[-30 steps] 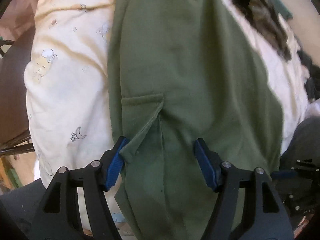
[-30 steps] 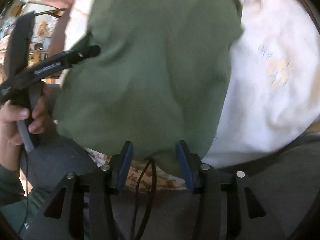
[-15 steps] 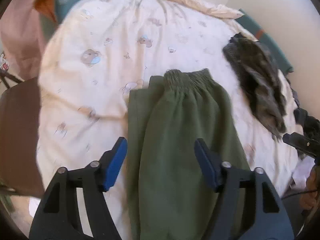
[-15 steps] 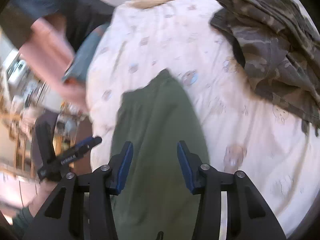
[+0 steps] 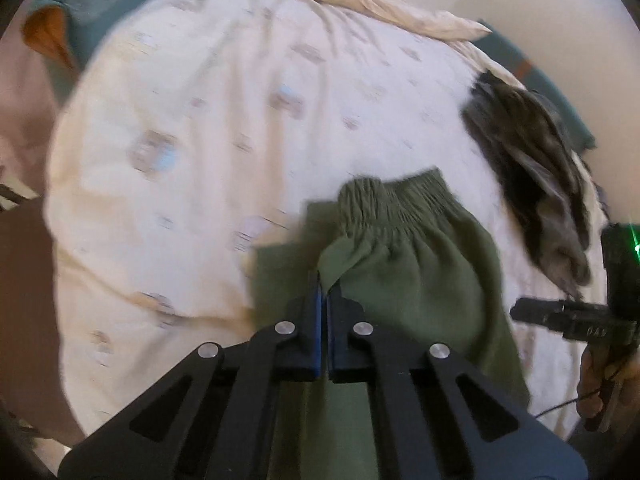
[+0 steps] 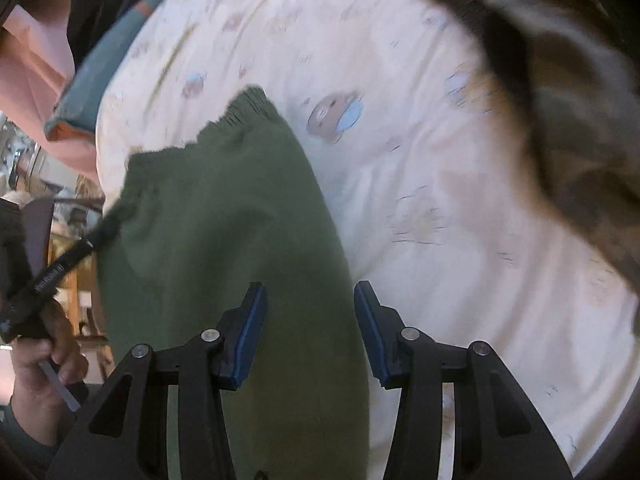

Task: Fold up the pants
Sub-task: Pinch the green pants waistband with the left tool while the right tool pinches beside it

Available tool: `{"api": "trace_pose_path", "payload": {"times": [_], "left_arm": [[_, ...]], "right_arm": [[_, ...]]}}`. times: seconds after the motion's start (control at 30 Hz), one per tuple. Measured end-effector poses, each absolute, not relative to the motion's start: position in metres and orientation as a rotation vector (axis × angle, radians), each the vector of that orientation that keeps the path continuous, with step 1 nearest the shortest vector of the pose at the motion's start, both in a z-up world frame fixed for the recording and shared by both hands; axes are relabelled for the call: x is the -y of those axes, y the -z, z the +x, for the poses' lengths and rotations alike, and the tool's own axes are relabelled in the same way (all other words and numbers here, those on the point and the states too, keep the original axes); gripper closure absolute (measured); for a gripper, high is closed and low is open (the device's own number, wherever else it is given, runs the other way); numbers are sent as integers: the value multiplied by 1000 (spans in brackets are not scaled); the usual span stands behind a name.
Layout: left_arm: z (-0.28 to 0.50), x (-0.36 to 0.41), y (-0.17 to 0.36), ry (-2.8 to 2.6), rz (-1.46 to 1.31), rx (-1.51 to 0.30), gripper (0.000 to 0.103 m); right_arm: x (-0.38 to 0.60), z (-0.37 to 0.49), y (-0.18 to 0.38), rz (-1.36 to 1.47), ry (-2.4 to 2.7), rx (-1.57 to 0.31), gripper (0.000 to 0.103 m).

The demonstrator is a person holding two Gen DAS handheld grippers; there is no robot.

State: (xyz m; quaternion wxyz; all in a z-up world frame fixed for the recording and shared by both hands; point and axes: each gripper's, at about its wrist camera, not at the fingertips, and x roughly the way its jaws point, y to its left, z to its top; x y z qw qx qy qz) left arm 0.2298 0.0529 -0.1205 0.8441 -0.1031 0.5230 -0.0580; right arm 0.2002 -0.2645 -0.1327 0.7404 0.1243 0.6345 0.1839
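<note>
The olive-green pants lie on a cream bedsheet with bear prints, elastic waistband at the far end. My left gripper is shut on the left edge of the pants a little below the waistband. In the right wrist view the pants run toward the camera. My right gripper is open above the pants' right edge, holding nothing. The left gripper shows there at the pants' left side.
A camouflage garment lies on the sheet to the right of the pants, also seen in the right wrist view. A teal pillow and pink cloth are at the far left. A chair stands left of the bed.
Both grippers moved from the leg end up toward the waistband. My left gripper closed on the pants' left edge. My right gripper stayed open.
</note>
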Motion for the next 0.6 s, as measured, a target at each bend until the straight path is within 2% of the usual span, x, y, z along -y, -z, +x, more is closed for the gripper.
{"api": "trace_pose_path", "payload": {"times": [0.2, 0.3, 0.37, 0.4, 0.47, 0.6], "left_arm": [[239, -72, 156, -15, -179, -1176, 103], [238, -72, 165, -12, -192, -1201, 99], [238, -69, 162, 7, -215, -1213, 98], [237, -69, 159, 17, -226, -1212, 93], [236, -69, 148, 19, -254, -1181, 64], [242, -78, 131, 45, -331, -1082, 53]], "right_arm": [[254, 195, 166, -15, -226, -1494, 58], [274, 196, 162, 87, -213, -1521, 58], [279, 197, 134, 178, -283, -1433, 58], [279, 199, 121, 206, -319, -1383, 58], [275, 209, 95, 251, -408, -1283, 55], [260, 240, 83, 226, -465, -1218, 55]]}}
